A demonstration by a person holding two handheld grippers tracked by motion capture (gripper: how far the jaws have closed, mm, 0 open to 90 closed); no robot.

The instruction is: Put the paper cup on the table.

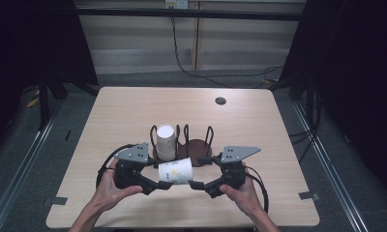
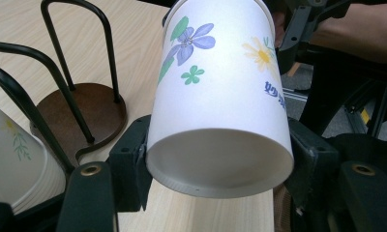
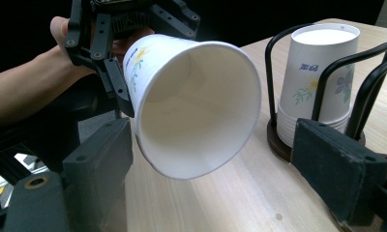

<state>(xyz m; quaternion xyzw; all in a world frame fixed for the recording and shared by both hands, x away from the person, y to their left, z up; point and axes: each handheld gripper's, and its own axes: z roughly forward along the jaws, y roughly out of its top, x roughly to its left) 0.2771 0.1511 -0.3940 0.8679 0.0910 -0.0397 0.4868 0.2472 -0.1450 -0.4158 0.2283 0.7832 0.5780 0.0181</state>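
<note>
Clamping the paper cup (image 1: 176, 171) by its base in our left gripper (image 1: 158, 184), we centre its rim between the right gripper's (image 1: 195, 184) parted fingers (image 3: 97, 154) before squeezing gently.

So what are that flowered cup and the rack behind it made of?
The flowered cup looks like thin white paper with a matte printed pattern and a rolled rim, held by the left gripper. The rack seems to be bent black metal wire, smooth and slightly glossy, on a round dark brown base that looks like stained wood, though coated plastic can't be ruled out.
</note>
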